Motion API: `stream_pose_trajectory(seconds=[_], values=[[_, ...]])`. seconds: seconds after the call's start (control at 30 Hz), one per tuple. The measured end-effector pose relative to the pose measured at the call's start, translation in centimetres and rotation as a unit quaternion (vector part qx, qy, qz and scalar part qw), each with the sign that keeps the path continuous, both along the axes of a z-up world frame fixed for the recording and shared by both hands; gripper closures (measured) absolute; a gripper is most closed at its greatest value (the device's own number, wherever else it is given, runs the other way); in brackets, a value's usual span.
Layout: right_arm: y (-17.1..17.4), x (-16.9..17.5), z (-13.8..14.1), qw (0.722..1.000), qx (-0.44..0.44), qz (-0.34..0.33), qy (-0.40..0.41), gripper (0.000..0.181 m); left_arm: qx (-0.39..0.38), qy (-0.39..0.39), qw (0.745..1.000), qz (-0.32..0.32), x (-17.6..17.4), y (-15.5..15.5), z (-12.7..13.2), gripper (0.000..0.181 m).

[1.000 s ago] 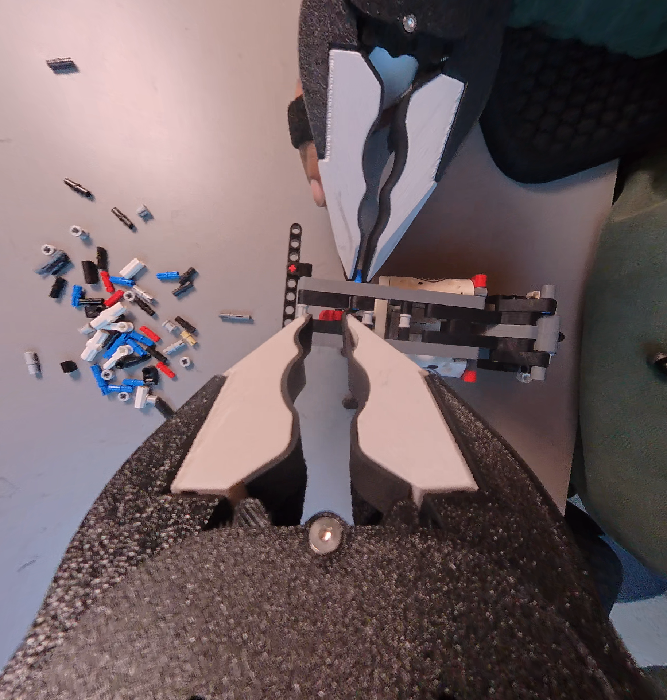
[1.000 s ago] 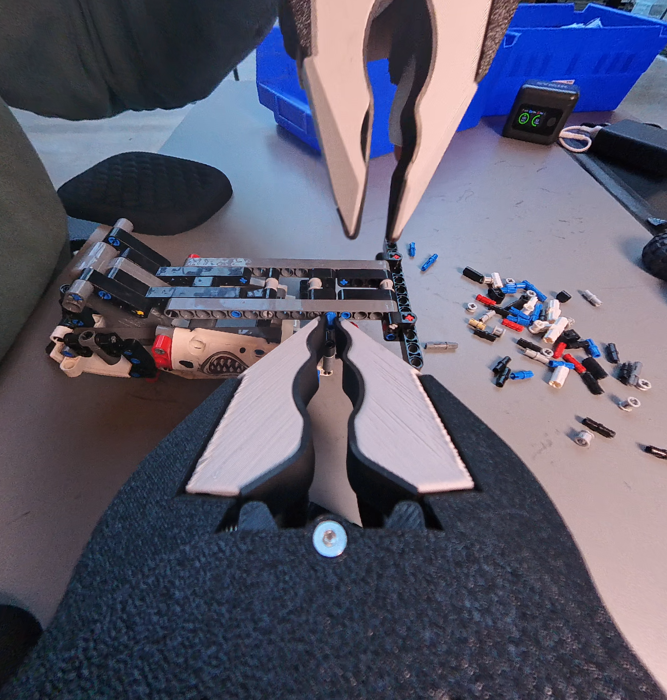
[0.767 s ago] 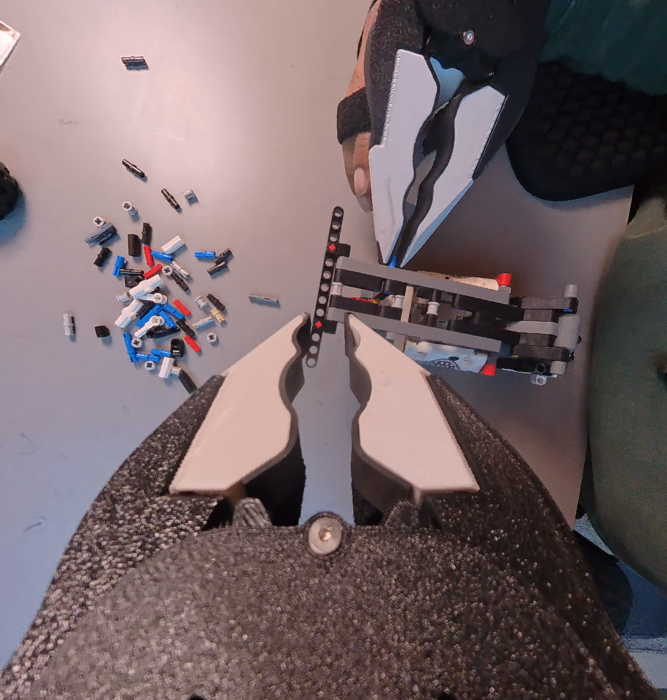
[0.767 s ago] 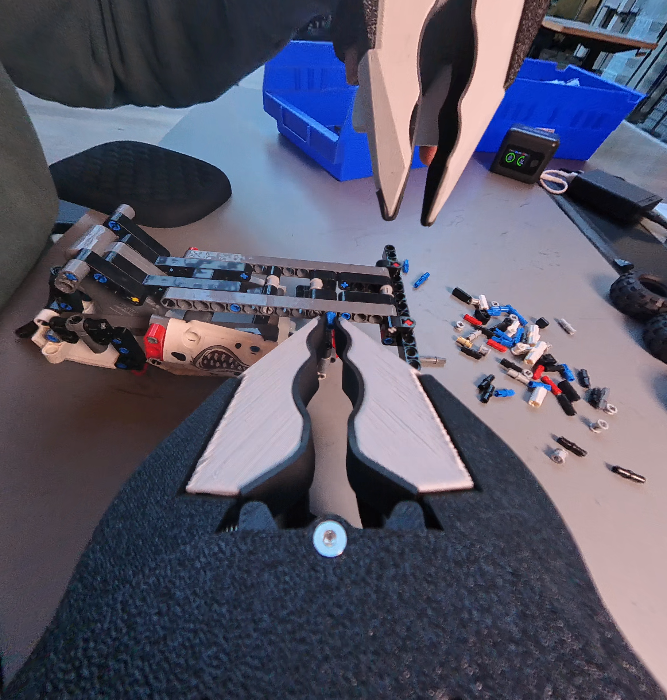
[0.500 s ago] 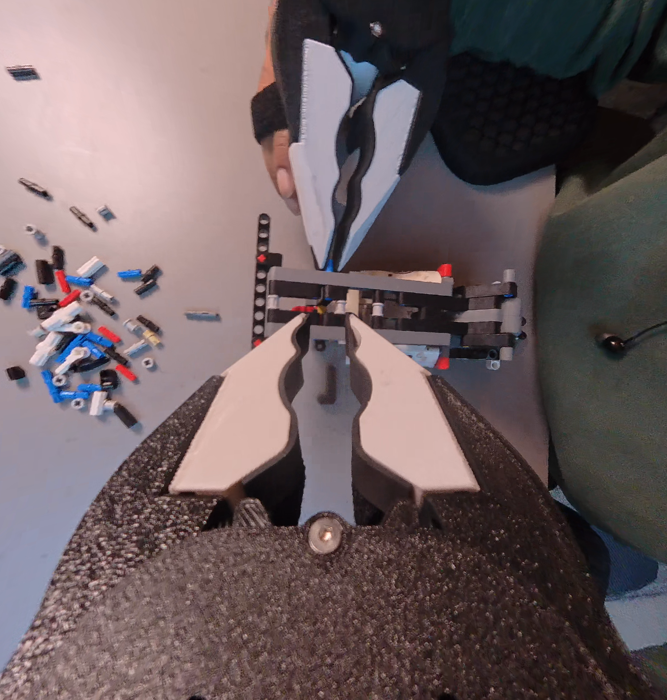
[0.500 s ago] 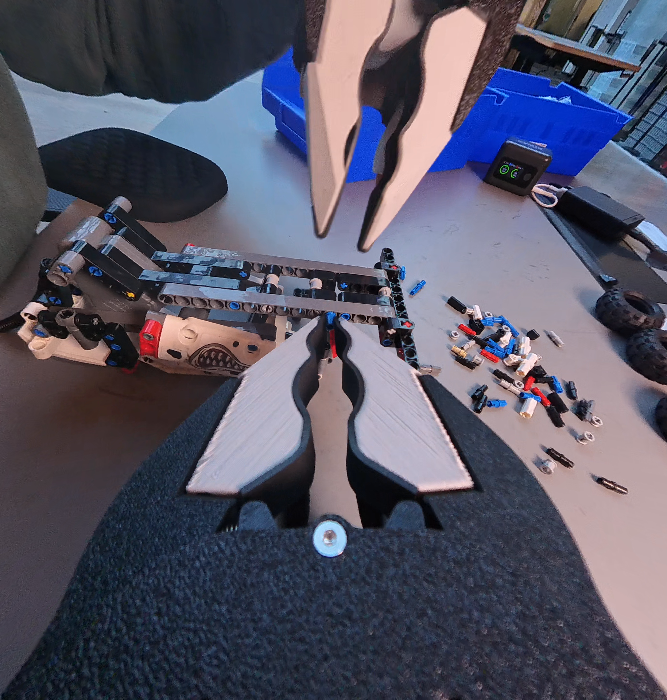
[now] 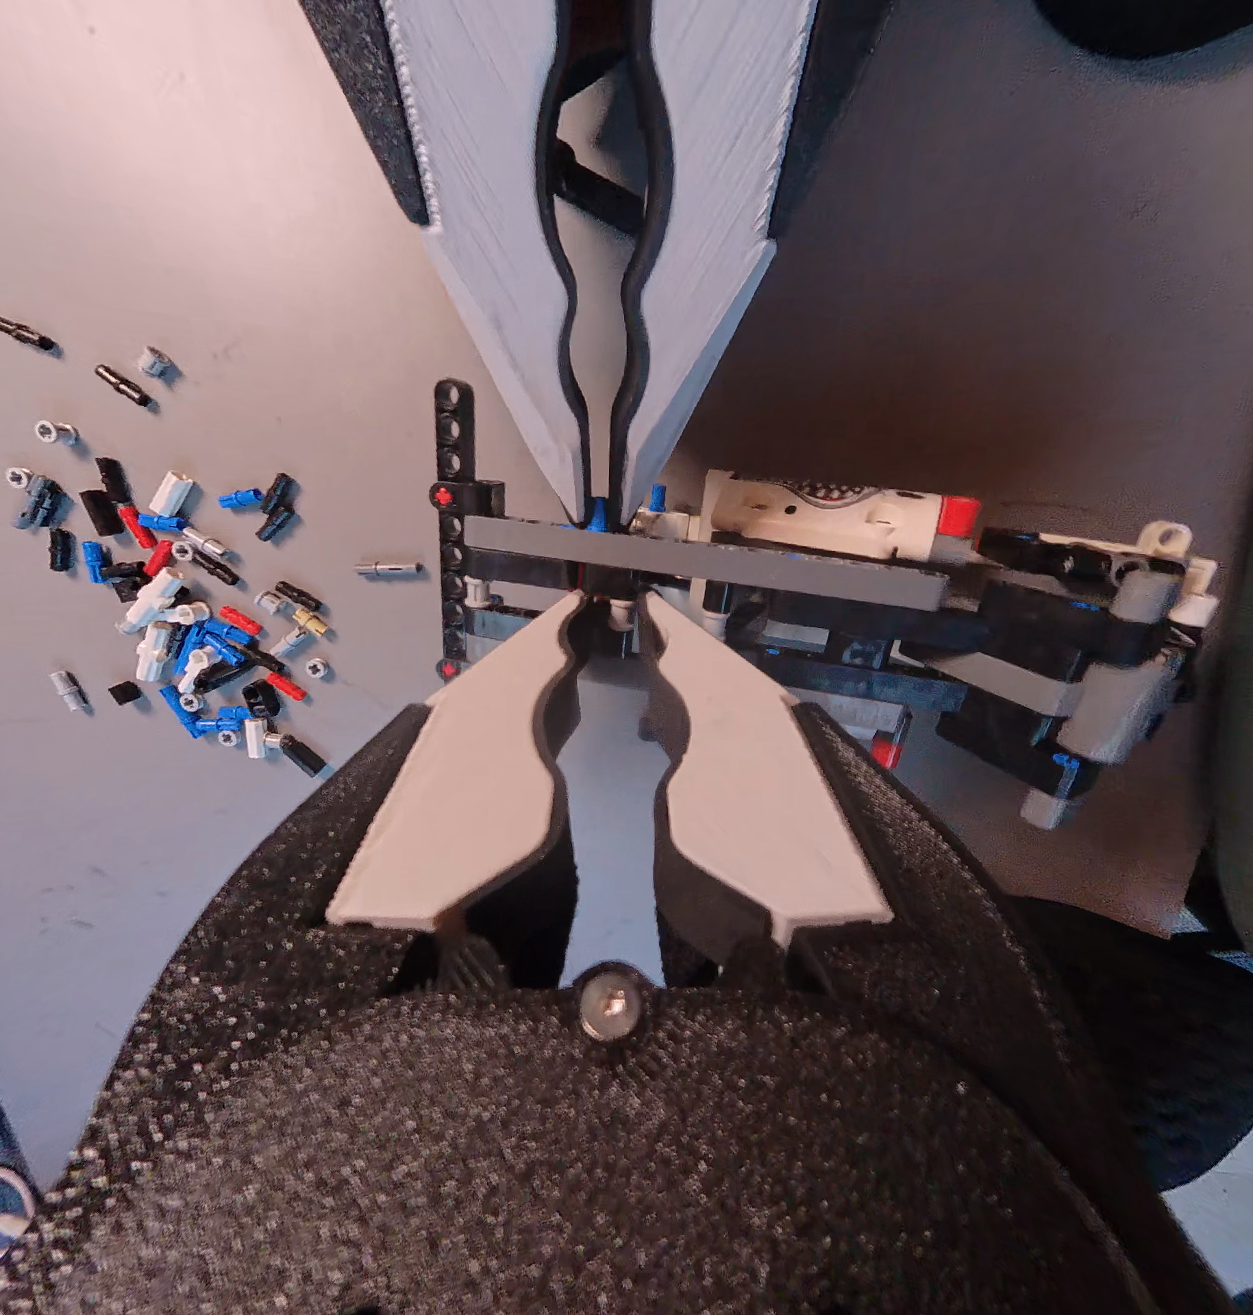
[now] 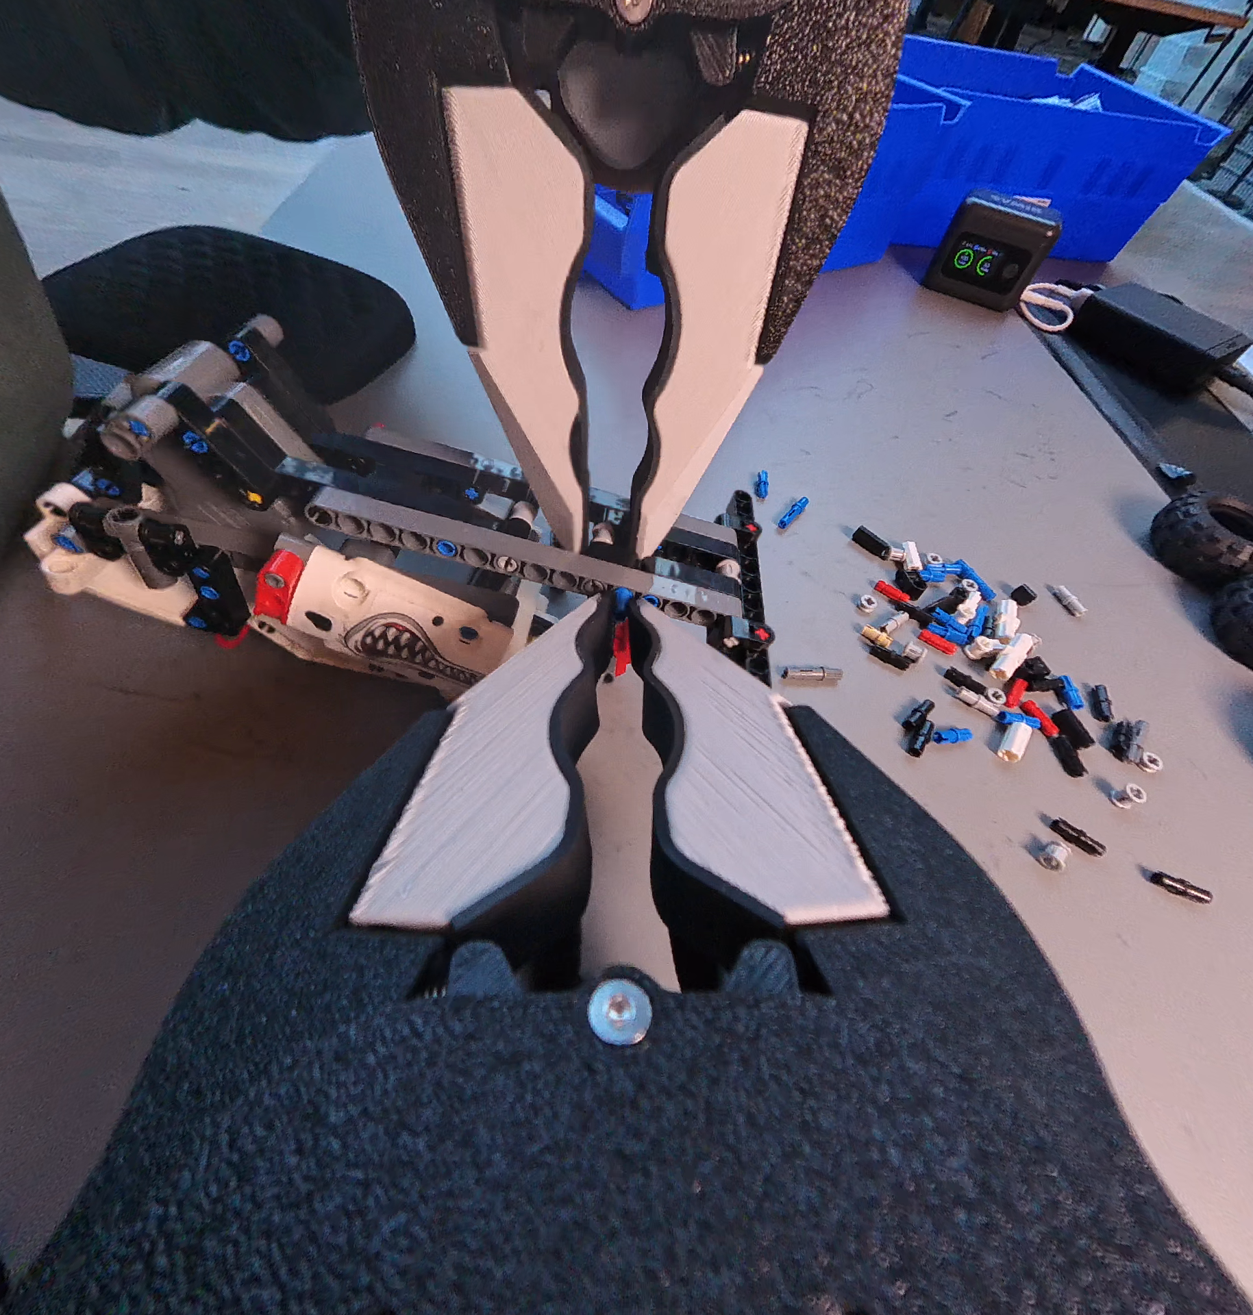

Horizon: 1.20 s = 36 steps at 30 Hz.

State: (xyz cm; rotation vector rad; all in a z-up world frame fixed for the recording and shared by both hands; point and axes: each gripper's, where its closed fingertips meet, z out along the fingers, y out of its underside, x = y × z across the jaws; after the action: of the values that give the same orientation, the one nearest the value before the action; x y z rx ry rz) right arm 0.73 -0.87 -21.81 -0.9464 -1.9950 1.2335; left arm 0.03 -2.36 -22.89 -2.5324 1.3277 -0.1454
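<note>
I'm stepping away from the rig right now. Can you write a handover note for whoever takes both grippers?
Right gripper: shut on a blue pin, held against the long grey beam of the brick model.
Left gripper: opposite, tips either side of a black part of the model; whether it is clamped cannot be told.
The model lies on the grey table, loose pins heaped beside it, tyres beyond.
Whether the pin is seated is unclear.
</note>
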Motion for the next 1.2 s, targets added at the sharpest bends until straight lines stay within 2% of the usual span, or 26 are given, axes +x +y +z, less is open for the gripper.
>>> stream_pose_trajectory(seconds=[0.2,0.53,0.63,0.7,0.73,0.83,0.9,1.03,1.07,1.13,1.2], values=[[0.0,0.2,-0.3,1.000,-0.006,-0.001,-0.008,0.178,0.033,0.053,0.998,-0.024,-0.1,0.3,-0.4,0.170],[-0.2,0.8,-0.4,0.999,-0.034,0.010,-0.039,0.179,0.060,0.017,0.998,-0.011,0.5,-0.2,-0.3,0.176],[0.3,1.3,-0.5,0.998,-0.033,-0.001,-0.052,0.180,0.068,0.005,0.998,0.007,0.5,-0.2,-0.4,0.176],[2.1,2.4,-0.1,0.997,-0.047,-0.027,-0.052,0.180,0.072,0.022,0.996,0.038,-1.4,-0.3,-0.6,0.176],[2.6,3.0,0.1,0.997,-0.057,-0.035,-0.046,0.180,0.072,0.004,0.996,0.048,-1.9,-0.5,-0.6,0.176],[1.9,3.0,0.2,0.998,-0.038,-0.034,-0.035,0.179,0.087,0.002,0.996,0.035,-1.2,-0.6,-0.3,0.176],[2.7,2.8,1.0,0.998,-0.037,-0.043,-0.027,0.179,0.095,-0.004,0.995,0.032,-0.5,0.0,-0.1,0.176],[5.8,3.1,1.5,0.994,-0.036,-0.101,-0.012,0.179,0.100,-0.096,0.989,0.052,0.4,-0.1,1.4,0.171],[6.8,2.9,1.5,0.992,-0.031,-0.122,-0.009,0.178,0.117,-0.125,0.982,0.074,0.1,0.2,2.2,0.159],[9.2,2.1,1.0,0.986,-0.004,-0.163,-0.020,0.178,0.151,-0.205,0.960,0.112,-0.5,0.6,4.3,0.151],[11.2,0.9,0.1,0.980,0.028,-0.193,-0.044,0.178,0.190,-0.285,0.926,0.157,-1.6,0.7,6.0,0.142]])
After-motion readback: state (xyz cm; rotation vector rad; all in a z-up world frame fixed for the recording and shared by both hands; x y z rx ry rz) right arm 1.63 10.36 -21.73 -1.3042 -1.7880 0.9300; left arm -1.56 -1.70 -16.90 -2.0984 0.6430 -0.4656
